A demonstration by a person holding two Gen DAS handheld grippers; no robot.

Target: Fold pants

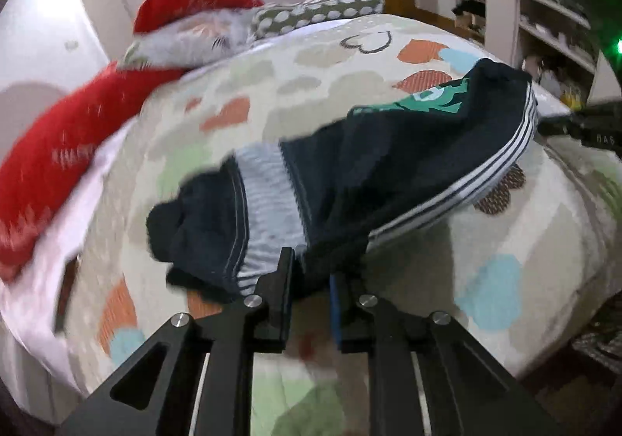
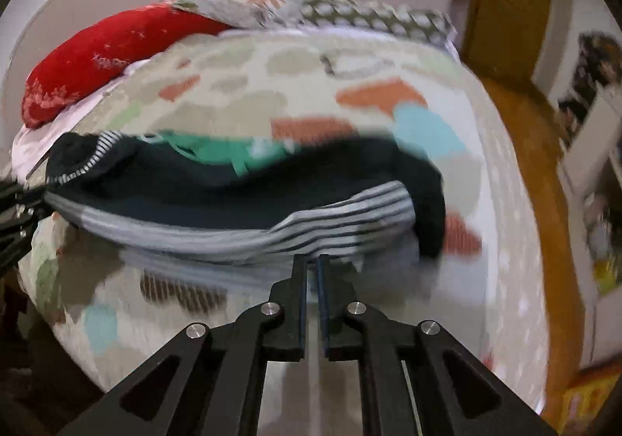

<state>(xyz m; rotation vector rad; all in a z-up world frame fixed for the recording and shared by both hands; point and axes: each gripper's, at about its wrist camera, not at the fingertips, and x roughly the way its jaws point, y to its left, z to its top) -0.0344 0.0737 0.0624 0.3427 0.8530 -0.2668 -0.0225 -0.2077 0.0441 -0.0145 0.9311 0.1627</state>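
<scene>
Dark navy pants (image 1: 392, 167) with white side stripes, a grey striped band and a green print hang stretched above a bed with a heart-patterned blanket (image 1: 272, 93). My left gripper (image 1: 311, 265) is shut on one end of the pants. My right gripper (image 2: 311, 261) is shut on the striped edge of the pants (image 2: 272, 195) at the other end. In the left wrist view the right gripper (image 1: 583, 128) shows at the right edge. In the right wrist view the left gripper (image 2: 15, 202) shows at the left edge. Both views are motion-blurred.
Red pillows (image 1: 46, 171) and a dotted pillow (image 1: 322, 8) lie at the head of the bed by the white wall. A wooden door (image 2: 501, 0), wooden floor (image 2: 528, 148) and white shelves (image 1: 544, 27) are to the right of the bed.
</scene>
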